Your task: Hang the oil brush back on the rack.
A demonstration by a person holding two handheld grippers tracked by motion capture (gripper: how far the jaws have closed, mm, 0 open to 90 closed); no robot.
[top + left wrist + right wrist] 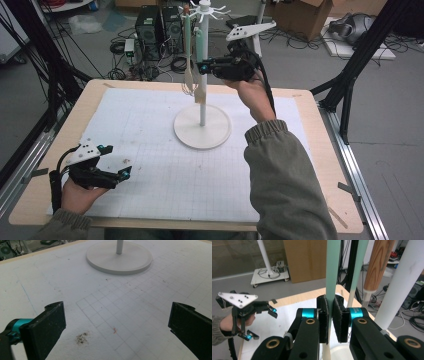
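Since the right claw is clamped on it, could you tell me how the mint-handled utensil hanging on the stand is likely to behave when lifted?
The mint-handled utensil looks slim and straight, so probably stiff and light. Its smooth handle may slip, though the right claw has padded jaws. Hanging freely from the stand, it could swing against its neighbours.

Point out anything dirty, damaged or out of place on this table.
A dark crumbly smudge and a small reddish fleck soil the white gridded mat between the open left gripper jaws. The round white stand base sits flat; nothing else stands out.
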